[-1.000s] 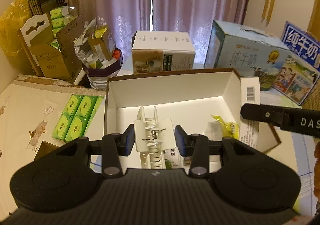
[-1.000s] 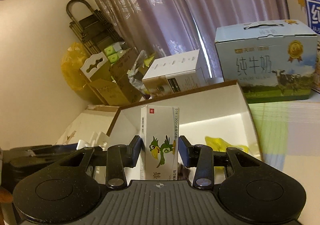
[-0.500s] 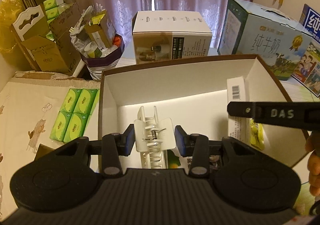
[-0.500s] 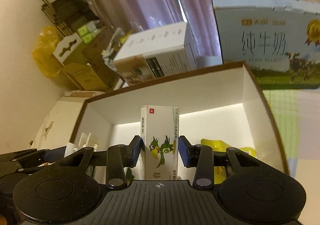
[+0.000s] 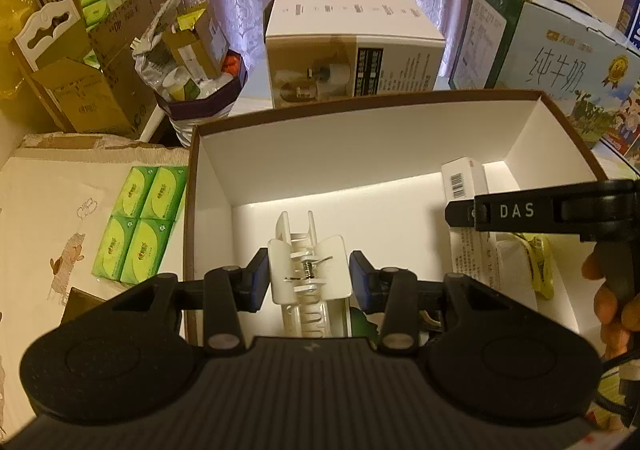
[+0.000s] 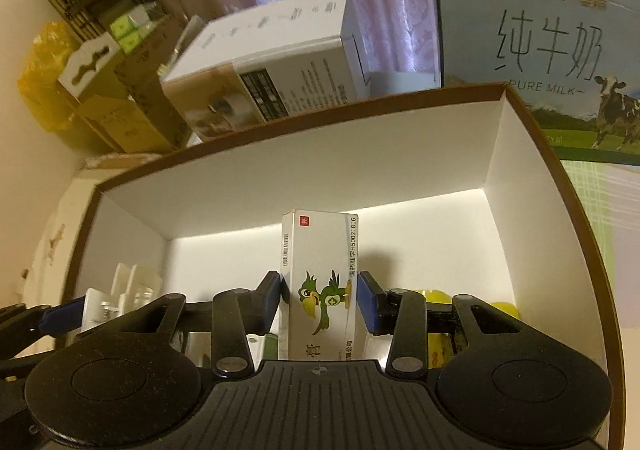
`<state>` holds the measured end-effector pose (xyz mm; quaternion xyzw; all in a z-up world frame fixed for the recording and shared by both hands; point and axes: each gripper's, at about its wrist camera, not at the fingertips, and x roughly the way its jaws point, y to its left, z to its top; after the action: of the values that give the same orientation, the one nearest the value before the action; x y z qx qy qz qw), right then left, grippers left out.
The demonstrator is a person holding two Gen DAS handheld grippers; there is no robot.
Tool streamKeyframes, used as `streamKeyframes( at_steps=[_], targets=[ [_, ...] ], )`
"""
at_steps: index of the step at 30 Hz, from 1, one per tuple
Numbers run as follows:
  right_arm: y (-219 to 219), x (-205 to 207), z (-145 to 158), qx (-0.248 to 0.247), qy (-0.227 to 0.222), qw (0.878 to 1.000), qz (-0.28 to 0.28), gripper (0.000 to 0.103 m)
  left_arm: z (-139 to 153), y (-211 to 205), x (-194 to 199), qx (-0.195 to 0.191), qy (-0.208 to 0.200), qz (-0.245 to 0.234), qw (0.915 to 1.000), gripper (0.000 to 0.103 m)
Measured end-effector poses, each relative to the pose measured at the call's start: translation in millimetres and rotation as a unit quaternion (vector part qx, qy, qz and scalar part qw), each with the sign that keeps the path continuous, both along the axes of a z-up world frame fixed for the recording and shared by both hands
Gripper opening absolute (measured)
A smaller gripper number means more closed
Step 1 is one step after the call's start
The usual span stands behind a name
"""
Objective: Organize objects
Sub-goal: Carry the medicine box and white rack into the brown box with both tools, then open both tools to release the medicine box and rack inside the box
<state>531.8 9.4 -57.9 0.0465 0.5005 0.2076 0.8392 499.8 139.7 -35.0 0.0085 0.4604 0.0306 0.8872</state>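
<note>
My left gripper (image 5: pixel 307 278) is shut on a white plastic hair claw clip (image 5: pixel 306 270), held inside a brown-rimmed white storage box (image 5: pixel 360 153). My right gripper (image 6: pixel 322 300) is shut on a small white medicine carton with a green parrot (image 6: pixel 320 282), also down inside the same box (image 6: pixel 320 185). In the left wrist view the right gripper's finger (image 5: pixel 520 209) and the carton (image 5: pixel 464 177) show at the box's right side. In the right wrist view the clip (image 6: pixel 120 290) shows at the lower left. A yellow packet (image 5: pixel 536 262) lies on the box floor.
Behind the box stand a white appliance carton (image 5: pixel 352 45) and a blue milk case (image 5: pixel 552 53). Left of it lie green tissue packs (image 5: pixel 138 221), with a full waste bin (image 5: pixel 192 65) and cardboard boxes (image 5: pixel 80 77) behind. A person's fingers (image 5: pixel 612 302) show at right.
Both grippers have come forward and down into the box with their objects still gripped. The box now fills more of each view, and the right gripper has tipped further downward.
</note>
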Motion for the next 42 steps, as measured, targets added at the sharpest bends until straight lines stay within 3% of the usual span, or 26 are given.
streamKeyframes(
  at_steps=[2,3,5,20,23,32,42],
  targets=[
    [-1,1,-2,-0.003,0.004,1.0,-0.006,0.042,-3,1,1,0.0,0.001,0.0,1.0,0.037],
    [-3,1,-3,-0.003,0.006,1.0,-0.007,0.052,-4,1,2,0.0,0.002,0.0,1.0,0.037],
    [-7,0,-3,-0.001,0.005,1.0,-0.01,0.059,-6,1,3,0.001,0.004,0.0,1.0,0.037],
    [-31,-11,-4,-0.005,0.018,1.0,-0.019,0.06,-17,-4,9,0.002,0.017,-0.006,0.9998,0.038],
    [-33,-16,0,-0.004,0.015,1.0,-0.011,0.061,-15,-3,7,0.003,0.009,-0.003,0.9999,0.049],
    [-33,-51,18,-0.009,-0.027,0.999,0.037,0.065,6,2,-8,0.001,-0.008,0.007,0.9999,0.068],
    [-56,-91,45,0.013,-0.067,0.997,0.024,0.066,36,-9,-47,-0.02,-0.026,0.009,0.9994,0.074]
  ],
)
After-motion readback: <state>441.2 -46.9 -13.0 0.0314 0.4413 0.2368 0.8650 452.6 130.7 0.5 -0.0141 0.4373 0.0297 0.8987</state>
